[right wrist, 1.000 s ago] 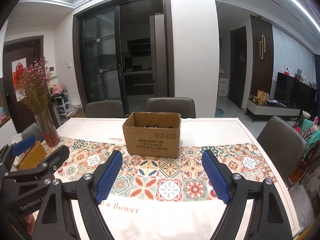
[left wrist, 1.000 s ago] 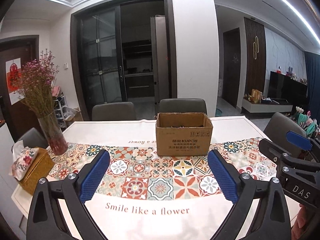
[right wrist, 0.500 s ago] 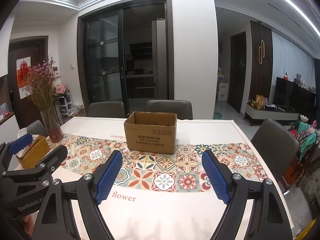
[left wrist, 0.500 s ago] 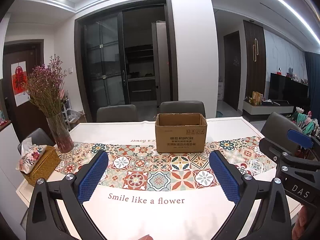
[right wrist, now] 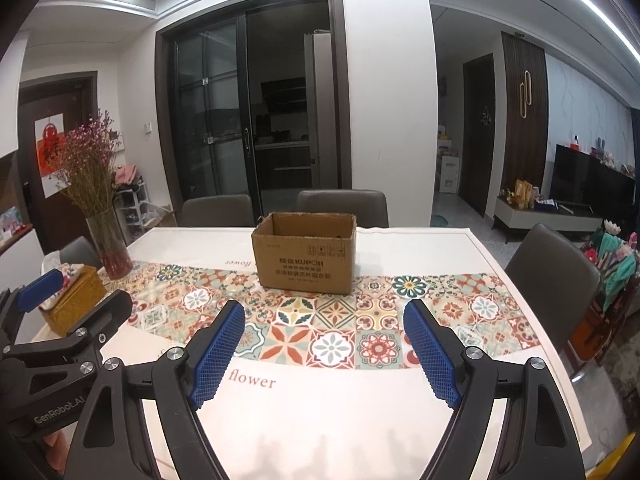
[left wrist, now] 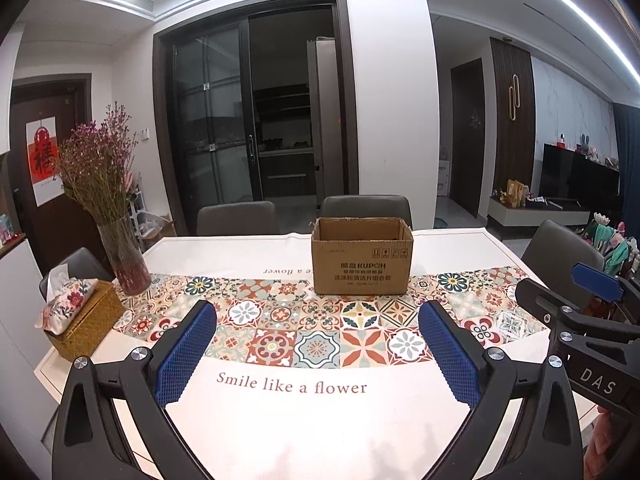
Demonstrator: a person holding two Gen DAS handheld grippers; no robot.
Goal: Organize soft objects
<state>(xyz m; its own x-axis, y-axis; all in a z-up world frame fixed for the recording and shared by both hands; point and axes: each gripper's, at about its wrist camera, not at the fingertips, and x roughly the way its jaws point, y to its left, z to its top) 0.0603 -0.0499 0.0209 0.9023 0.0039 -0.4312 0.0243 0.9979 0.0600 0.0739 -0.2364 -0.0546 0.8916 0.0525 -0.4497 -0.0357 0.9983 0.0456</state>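
An open brown cardboard box (left wrist: 362,260) (right wrist: 306,258) stands upright on the patterned tablecloth near the table's middle, its inside hidden from here. My left gripper (left wrist: 318,316) is open over the near part of the table, well short of the box, with nothing between its blue pads. My right gripper (right wrist: 324,314) is open too, beside the left one and equally far from the box. In the left wrist view the right gripper (left wrist: 576,300) shows at the right edge; the left gripper (right wrist: 80,300) shows at the left edge of the right wrist view. No soft object is visible on the table.
A glass vase of dried purple flowers (left wrist: 120,256) stands at the table's left, with a woven tissue box (left wrist: 80,320) in front of it. Grey chairs (left wrist: 366,210) line the far side, and another chair (right wrist: 556,264) is at the right.
Both grippers have drawn back from the box, which now looks smaller and farther away. More of the near tablecloth is in view. The jaws have kept the same width.
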